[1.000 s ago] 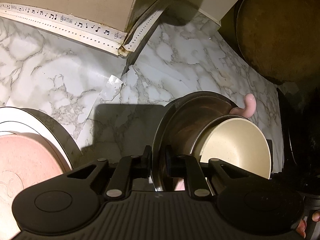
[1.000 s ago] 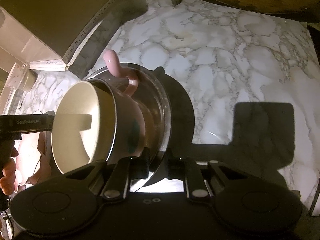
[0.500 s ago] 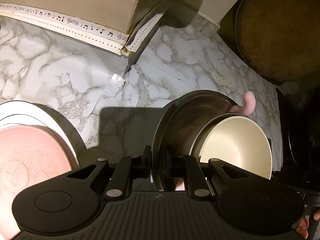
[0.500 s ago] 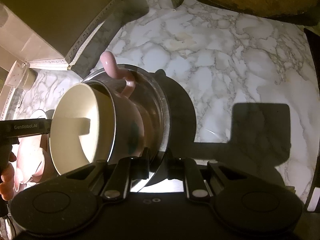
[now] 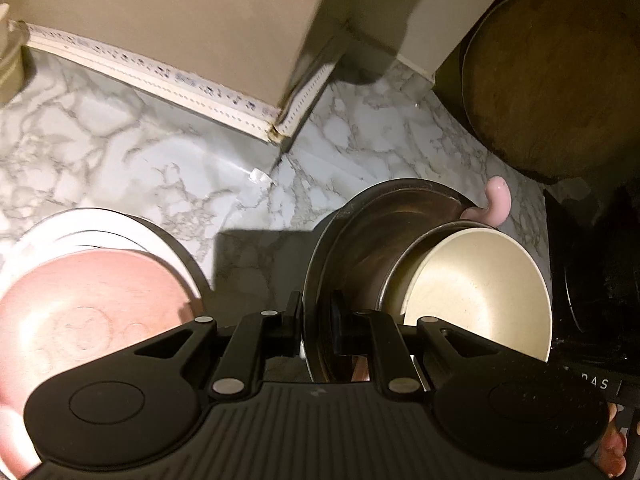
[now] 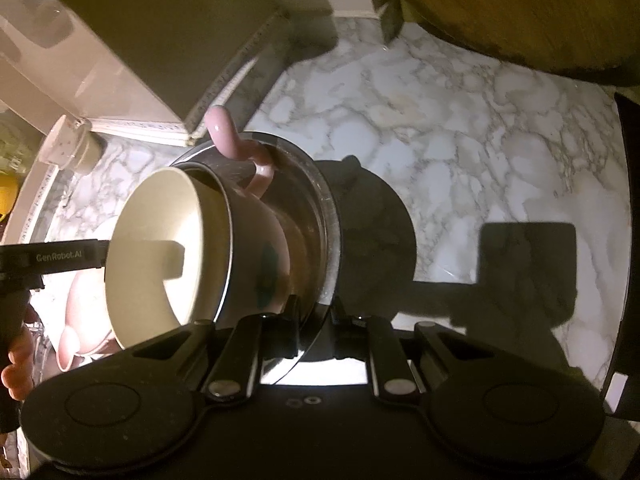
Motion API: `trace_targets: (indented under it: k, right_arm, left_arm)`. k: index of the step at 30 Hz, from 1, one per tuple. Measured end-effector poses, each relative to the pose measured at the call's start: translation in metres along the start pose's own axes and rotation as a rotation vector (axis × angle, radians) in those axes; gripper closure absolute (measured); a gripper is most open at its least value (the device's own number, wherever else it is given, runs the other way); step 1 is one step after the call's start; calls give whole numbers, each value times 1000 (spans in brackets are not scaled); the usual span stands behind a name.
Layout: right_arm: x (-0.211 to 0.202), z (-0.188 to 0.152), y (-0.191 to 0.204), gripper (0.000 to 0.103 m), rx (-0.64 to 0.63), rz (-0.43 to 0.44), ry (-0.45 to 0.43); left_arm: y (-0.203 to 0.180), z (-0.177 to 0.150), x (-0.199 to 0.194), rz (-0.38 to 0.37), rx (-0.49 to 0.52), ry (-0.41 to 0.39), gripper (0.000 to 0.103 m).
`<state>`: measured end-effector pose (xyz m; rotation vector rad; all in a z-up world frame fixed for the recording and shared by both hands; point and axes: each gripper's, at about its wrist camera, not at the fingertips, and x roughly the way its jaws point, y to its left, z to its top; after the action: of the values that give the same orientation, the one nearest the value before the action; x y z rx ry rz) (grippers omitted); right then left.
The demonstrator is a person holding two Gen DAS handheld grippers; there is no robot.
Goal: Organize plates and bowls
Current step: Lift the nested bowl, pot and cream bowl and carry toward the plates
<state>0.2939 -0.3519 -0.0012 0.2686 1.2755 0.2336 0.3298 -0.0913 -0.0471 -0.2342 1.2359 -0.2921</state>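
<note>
Both grippers pinch opposite rims of the steel bowl (image 5: pixel 360 240), held above the marble table (image 5: pixel 120 152): left gripper (image 5: pixel 316 320) jaws clamped on its near-left rim, right gripper (image 6: pixel 316 312) on the other. The cream-lined pink bowl (image 6: pixel 160 248) sits loose and tilted inside, so uneven lifting could tip it out. Only the left view shows the pink plate (image 5: pixel 92 300) at left; only the right shows the white shaker (image 6: pixel 68 148)

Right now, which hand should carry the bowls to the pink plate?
Left, probably. The left gripper and right gripper both clamp the metal bowl, but the pink plate lies beside the left one, beyond the bowls from the right.
</note>
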Motion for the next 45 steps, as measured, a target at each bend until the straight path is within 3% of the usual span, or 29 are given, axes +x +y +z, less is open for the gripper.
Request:
trace_targets:
  k: [21,35,45]
  right_arm:
    - [-20,15,79,89,-135,47,-33]
    - [9,8,152,89,-246,109,5]
    - [38,1,193,89,-285,129,45]
  left_arm:
    - [48,2,-83,49,-80,-100,90]
    - [113,-26,-125,137,-185,-148,90]
    - [157,-43,-130,186,-252,-146,90]
